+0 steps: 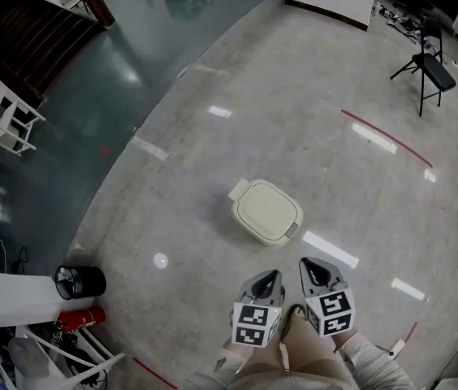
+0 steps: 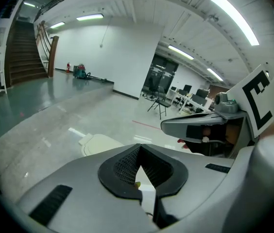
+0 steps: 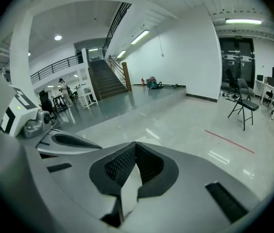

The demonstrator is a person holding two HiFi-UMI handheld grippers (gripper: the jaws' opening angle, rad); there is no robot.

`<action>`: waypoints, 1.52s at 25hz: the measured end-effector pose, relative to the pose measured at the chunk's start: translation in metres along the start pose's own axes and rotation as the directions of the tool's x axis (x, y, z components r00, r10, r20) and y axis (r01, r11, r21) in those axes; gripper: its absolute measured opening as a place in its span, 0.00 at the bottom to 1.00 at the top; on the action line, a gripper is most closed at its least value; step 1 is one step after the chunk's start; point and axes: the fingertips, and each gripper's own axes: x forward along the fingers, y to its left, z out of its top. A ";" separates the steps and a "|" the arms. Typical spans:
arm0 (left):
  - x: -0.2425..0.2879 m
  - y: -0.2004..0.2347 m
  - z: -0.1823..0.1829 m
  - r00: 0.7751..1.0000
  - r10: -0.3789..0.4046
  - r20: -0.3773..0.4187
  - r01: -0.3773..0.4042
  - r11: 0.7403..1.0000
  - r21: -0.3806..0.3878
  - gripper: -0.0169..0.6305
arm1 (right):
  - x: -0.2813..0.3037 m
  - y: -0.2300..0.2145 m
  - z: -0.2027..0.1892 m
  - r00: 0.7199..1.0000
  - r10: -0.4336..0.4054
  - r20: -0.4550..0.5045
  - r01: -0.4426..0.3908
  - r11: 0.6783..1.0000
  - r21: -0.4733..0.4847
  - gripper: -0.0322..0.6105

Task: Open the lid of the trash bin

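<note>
- Both grippers hang low, side by side. The left gripper (image 1: 270, 275) is pressed together with nothing in it, and the right gripper (image 1: 309, 264) is the same, tips meeting, empty.
- The bin (image 1: 265, 211) sits on the floor (image 1: 213, 149) just ahead of both tips, apart from them, with its lid (image 2: 100, 142) down.
- It looks like light, stiff, smooth plastic, likely to skid if shoved. The grey tab (image 1: 291, 230) on the edge nearest the right gripper seems the place to catch.
- Nothing stands between the grippers and the bin. There's a chair (image 1: 432, 63) far ahead to the right and a black can (image 1: 80, 281) well off left.
</note>
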 end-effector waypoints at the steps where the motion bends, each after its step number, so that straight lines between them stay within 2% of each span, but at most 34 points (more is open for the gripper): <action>1: 0.006 0.002 -0.004 1.000 -0.001 -0.007 0.001 1.000 -0.001 0.03 | 0.007 -0.004 -0.003 1.000 -0.002 -0.005 0.002 1.000 0.001 0.05; 8: 0.050 0.020 -0.044 0.997 0.023 -0.073 -0.022 1.000 0.005 0.03 | 0.055 -0.031 -0.039 0.999 0.000 -0.049 0.000 1.000 -0.002 0.05; 19: 0.114 0.062 -0.104 0.989 0.078 -0.128 -0.088 0.994 -0.070 0.03 | 0.136 -0.068 -0.121 0.987 -0.012 -0.159 0.014 1.000 0.014 0.05; 25: 0.148 0.078 -0.130 0.985 0.083 -0.152 -0.094 0.994 -0.063 0.03 | 0.174 -0.083 -0.162 0.978 -0.020 -0.209 0.024 1.000 0.017 0.05; 34: 0.187 0.104 -0.156 0.979 0.098 -0.178 -0.111 0.992 -0.067 0.03 | 0.226 -0.096 -0.203 0.958 -0.027 -0.284 0.023 1.000 -0.018 0.05; 38: 0.196 0.109 -0.167 0.973 0.096 -0.209 -0.108 0.993 -0.044 0.03 | 0.239 -0.100 -0.216 0.948 -0.032 -0.318 0.024 0.999 -0.027 0.05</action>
